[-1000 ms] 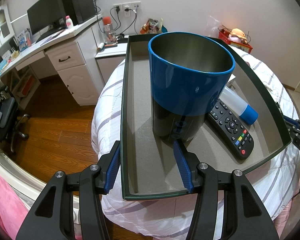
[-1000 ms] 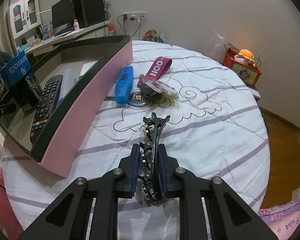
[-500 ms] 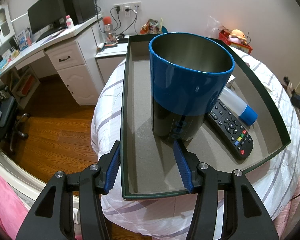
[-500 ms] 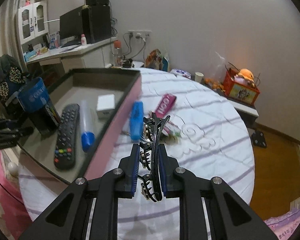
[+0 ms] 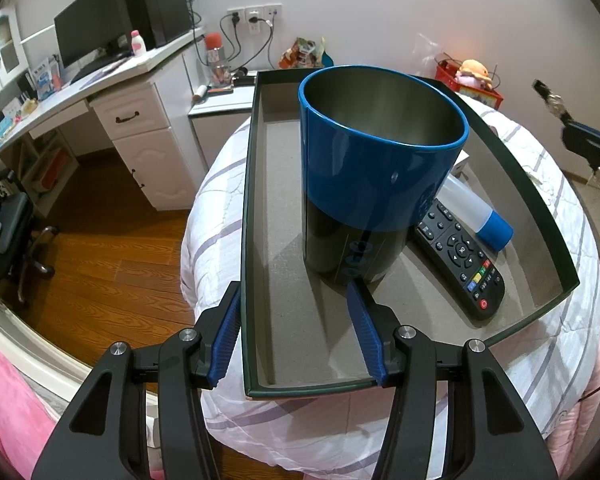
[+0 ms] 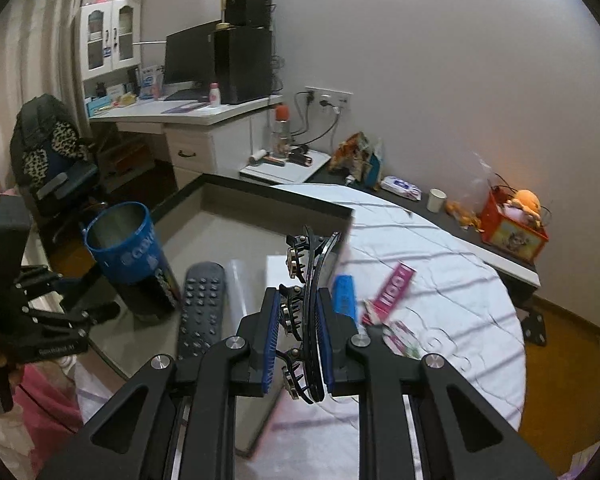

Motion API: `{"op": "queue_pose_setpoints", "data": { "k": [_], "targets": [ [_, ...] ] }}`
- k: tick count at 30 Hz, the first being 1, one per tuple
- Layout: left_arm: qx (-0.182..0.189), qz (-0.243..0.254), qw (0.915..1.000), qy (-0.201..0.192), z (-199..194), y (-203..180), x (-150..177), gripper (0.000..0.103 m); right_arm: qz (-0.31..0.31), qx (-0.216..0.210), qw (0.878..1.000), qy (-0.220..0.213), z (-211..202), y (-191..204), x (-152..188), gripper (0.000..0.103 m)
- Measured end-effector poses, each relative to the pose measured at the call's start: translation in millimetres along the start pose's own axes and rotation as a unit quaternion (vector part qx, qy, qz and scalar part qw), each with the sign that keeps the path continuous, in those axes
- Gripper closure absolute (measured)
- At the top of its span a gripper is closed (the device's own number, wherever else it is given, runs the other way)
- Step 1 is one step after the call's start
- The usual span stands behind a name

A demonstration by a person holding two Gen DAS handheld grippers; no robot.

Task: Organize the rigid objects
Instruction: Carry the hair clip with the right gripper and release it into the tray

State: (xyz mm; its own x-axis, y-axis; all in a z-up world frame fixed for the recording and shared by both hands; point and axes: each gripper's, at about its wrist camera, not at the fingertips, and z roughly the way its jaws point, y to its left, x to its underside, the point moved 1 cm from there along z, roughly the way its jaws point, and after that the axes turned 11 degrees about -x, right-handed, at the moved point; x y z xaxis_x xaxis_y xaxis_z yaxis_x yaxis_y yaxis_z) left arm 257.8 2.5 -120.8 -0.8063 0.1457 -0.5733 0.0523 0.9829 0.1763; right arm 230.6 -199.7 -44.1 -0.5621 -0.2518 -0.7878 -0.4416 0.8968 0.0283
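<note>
Tray (image 5: 252,216): left gripper (image 5: 296,336) gaping astride its 7 o'clock wall; holds cup (image 5: 372,184), remote (image 5: 460,256), bottle (image 5: 476,216). Right gripper (image 6: 300,344) clamps hair clip (image 6: 312,280).

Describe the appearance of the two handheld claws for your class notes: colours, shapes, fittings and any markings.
Both the left claw and the right claw have matte black angular linkage arms with triangular cut-outs and silver round screw heads at the joints. Their fingers carry ribbed blue pads. Small white lettering marks the left claw's body, too small to read.

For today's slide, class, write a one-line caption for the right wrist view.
Right claw shut on a black hair clip, held above the tray.
</note>
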Motion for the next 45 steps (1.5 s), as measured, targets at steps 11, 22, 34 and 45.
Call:
{"op": "queue_pose_setpoints", "data": {
  "k": [11, 22, 34, 45],
  "targets": [
    [0.003, 0.0, 1.0, 0.0, -0.3, -4.3, -0.6, 0.049, -0.013, -0.03, 0.999, 0.041, 40.9, 10.7, -7.6, 0.085],
    [0.002, 0.002, 1.0, -0.002, -1.3, -5.3, 0.4, 0.049, -0.032, 0.012, 0.993, 0.115, 83.2, 17.6, 5.8, 0.085],
    [0.003, 0.002, 1.0, -0.003, -1.2, -4.8, 0.1, 0.049, -0.043, -0.007, 0.985, 0.17, 92.9, 24.2, 23.9, 0.085],
    [0.002, 0.003, 1.0, -0.004, -1.3, -5.7, 0.5, 0.049, -0.017, -0.024, 0.988, 0.149, 79.3, 25.1, 26.7, 0.085]
  ]
}}
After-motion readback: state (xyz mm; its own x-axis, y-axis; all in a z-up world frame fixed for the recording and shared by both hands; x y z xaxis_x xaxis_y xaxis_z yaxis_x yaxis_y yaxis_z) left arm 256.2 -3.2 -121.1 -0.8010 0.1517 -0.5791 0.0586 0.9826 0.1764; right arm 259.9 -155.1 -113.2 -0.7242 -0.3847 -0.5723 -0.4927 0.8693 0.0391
